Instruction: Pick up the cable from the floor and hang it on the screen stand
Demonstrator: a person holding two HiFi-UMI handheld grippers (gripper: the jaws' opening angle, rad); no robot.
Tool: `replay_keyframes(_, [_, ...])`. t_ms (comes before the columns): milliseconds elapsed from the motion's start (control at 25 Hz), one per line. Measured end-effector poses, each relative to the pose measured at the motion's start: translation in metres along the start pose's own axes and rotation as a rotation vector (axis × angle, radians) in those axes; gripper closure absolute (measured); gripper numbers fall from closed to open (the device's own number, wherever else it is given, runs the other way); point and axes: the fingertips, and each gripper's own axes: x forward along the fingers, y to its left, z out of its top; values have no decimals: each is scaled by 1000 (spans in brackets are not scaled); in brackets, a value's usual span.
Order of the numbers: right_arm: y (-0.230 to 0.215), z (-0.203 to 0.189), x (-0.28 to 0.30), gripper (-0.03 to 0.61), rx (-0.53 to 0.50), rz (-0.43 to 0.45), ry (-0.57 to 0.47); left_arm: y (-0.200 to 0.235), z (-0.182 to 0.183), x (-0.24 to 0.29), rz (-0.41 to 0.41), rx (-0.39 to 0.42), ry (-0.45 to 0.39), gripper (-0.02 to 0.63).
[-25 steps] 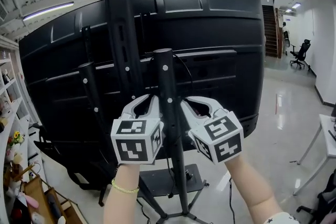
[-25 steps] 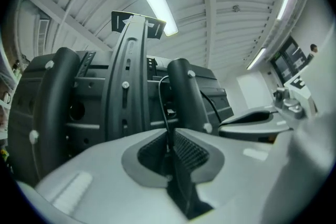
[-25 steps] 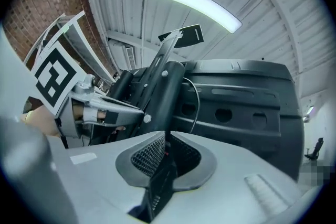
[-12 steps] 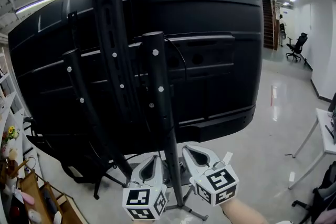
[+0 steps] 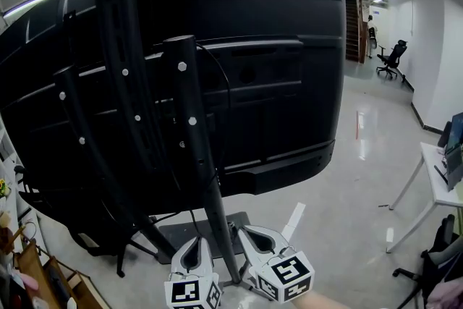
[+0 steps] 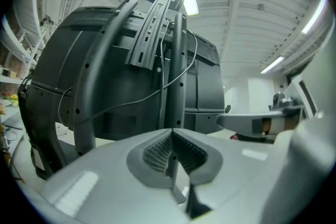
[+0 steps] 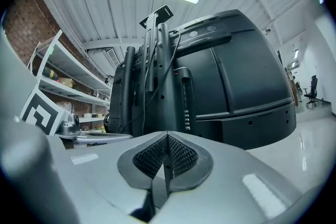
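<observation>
A thin black cable (image 6: pixel 122 103) hangs in a slack loop across the black posts of the screen stand (image 6: pixel 177 76). It is off the floor, toward 10 o'clock in the left gripper view. Behind it is the dark back of the big screen (image 5: pixel 289 83). At 6 o'clock in the head view, one on each side of the stand's post, the left gripper (image 6: pixel 171 134) and right gripper (image 7: pixel 167 136) both have their jaws pressed together, pinching nothing. Their cubes (image 5: pixel 286 276) carry black-and-white square markers.
</observation>
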Motion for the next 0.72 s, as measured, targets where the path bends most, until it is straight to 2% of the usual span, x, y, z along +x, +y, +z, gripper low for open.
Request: replay_keyframes(720, [9, -2, -1, 580, -27, -16, 3, 6, -8, -3, 9, -10, 20, 606])
